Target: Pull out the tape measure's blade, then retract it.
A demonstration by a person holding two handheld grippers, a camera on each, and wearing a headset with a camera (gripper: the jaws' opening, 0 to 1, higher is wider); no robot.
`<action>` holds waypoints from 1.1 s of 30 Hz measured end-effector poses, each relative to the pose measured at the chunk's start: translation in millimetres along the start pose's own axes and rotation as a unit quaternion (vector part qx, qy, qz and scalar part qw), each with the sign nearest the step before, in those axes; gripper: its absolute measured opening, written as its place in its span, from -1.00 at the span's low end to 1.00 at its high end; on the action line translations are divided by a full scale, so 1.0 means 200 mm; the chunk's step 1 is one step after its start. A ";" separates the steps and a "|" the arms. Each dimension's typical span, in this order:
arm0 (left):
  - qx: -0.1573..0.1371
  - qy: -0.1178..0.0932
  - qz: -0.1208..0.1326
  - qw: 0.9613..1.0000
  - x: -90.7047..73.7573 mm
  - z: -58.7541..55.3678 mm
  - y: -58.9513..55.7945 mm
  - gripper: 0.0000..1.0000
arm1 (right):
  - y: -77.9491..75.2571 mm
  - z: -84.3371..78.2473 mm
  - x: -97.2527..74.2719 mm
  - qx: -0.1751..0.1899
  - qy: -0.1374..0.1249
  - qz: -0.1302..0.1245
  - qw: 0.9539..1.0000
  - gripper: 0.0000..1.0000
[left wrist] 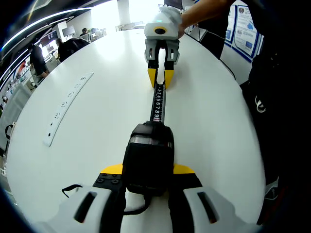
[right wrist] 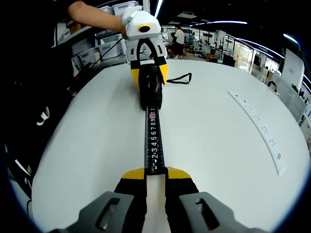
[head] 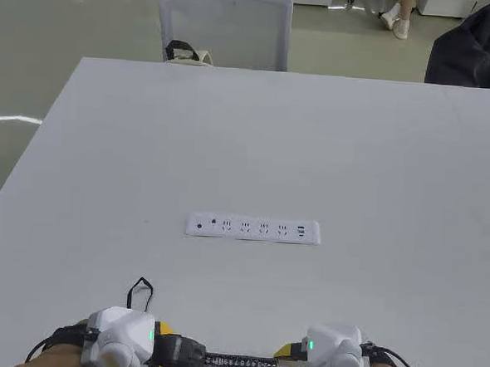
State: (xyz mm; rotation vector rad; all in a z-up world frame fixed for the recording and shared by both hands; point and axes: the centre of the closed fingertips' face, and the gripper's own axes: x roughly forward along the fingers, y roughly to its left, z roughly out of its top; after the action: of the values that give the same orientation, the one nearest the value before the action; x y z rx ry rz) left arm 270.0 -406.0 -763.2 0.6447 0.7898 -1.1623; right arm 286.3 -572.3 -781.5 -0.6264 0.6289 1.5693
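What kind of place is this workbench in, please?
Probably an open-plan office or lab: a large white table with a power strip, a grey office chair behind it, and strip ceiling lights.

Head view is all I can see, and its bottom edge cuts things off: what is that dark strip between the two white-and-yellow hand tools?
Observer: A black tape-measure blade with white numerals, drawn out of a black plastic case.
Operator: What holds the case?
Observer: The left gripper, its jaws closed on the case's sides.
Operator: And the strip's other end?
Observer: The right gripper pinches the blade's tip between its yellow jaw ends.
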 end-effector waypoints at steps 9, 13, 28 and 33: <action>-0.005 -0.001 0.002 1.000 0.01 -0.01 0.01 -0.42 | 0.00 -0.02 -0.02 0.002 0.002 -0.001 1.000 -0.78; -0.006 -0.001 0.003 1.000 0.02 -0.01 0.01 -0.42 | 0.00 -0.03 -0.03 0.002 0.003 -0.002 1.000 -0.78; -0.012 -0.003 0.006 1.000 0.02 0.01 0.02 -0.42 | -0.01 -0.06 -0.06 0.006 0.006 -0.007 1.000 -0.78; -0.013 -0.002 0.006 1.000 0.01 0.02 0.01 -0.42 | -0.02 -0.08 -0.07 0.010 0.006 -0.010 1.000 -0.78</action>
State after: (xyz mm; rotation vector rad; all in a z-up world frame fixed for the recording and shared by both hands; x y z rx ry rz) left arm 274.2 -409.9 -763.0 0.6256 0.7943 -1.1401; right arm 291.4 -593.4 -781.9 -0.6264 0.6449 1.5394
